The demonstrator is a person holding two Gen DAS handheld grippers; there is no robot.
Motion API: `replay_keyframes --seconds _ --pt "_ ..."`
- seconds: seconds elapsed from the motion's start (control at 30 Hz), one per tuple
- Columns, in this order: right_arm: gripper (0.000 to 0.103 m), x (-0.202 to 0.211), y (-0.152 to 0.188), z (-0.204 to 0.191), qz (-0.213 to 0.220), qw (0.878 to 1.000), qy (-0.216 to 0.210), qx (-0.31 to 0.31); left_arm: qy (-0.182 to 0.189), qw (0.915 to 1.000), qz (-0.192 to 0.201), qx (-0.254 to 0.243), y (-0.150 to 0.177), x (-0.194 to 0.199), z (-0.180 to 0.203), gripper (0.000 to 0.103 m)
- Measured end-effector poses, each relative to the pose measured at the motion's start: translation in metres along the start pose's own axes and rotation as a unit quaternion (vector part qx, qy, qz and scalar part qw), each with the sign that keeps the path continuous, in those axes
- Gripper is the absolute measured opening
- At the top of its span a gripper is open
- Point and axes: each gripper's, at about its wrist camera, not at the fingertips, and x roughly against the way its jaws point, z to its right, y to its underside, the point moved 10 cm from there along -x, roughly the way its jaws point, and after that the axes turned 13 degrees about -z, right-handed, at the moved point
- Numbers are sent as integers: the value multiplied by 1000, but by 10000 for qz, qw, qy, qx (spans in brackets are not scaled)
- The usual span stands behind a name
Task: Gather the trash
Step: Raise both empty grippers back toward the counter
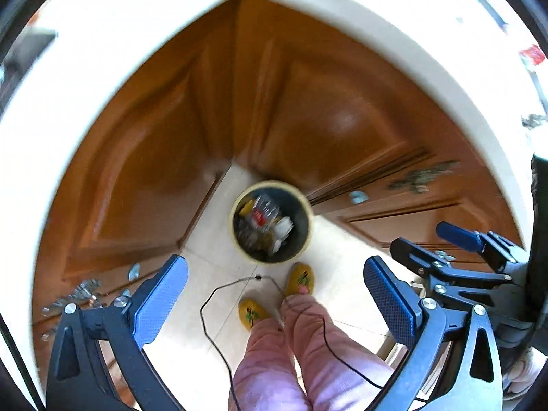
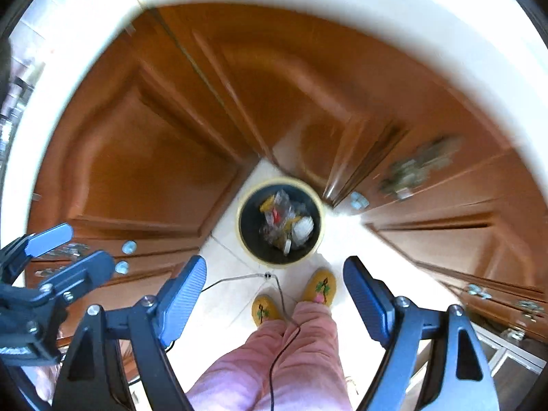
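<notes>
A round bin point(image 1: 306, 239) with a pale yellow rim and dark inside stands on the floor in the cabinet corner, far below both grippers; the right wrist view shows the same bin point(image 2: 246, 239). It holds trash point(image 1: 265, 219): a crumpled clear plastic bottle with a red label, yellow wrappers and white paper point(image 2: 303, 227). My left gripper point(image 1: 274, 294) points down, open, nothing between its blue pads. My right gripper point(image 2: 274, 291) is open too and empty. Each gripper shows at the edge of the other's view: the right gripper point(image 1: 445, 250) and the left gripper point(image 2: 65, 250).
Brown wooden cabinet doors point(image 1: 154, 157) meet at the corner under a white countertop point(image 1: 394, 34). A person's pink trouser legs point(image 2: 291, 359) and yellow slippers point(image 2: 320, 286) stand just in front of the bin. A thin black cable point(image 1: 219, 308) hangs over the pale tiled floor.
</notes>
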Motion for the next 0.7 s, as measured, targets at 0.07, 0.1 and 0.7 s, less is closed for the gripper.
replay_keyframes --seconds 0.07,0.1,0.7 --pt "82 37 3 5 291 9995 98 -39 107 9997 123 -186 -2 24 16 102" --pt "83 58 4 10 468 9987 159 -76 161 9993 206 -284 -5 38 26 102" --pt "82 329 -30 104 2516 9631 685 -665 279 9725 1845 -1390 -99 205 135 102"
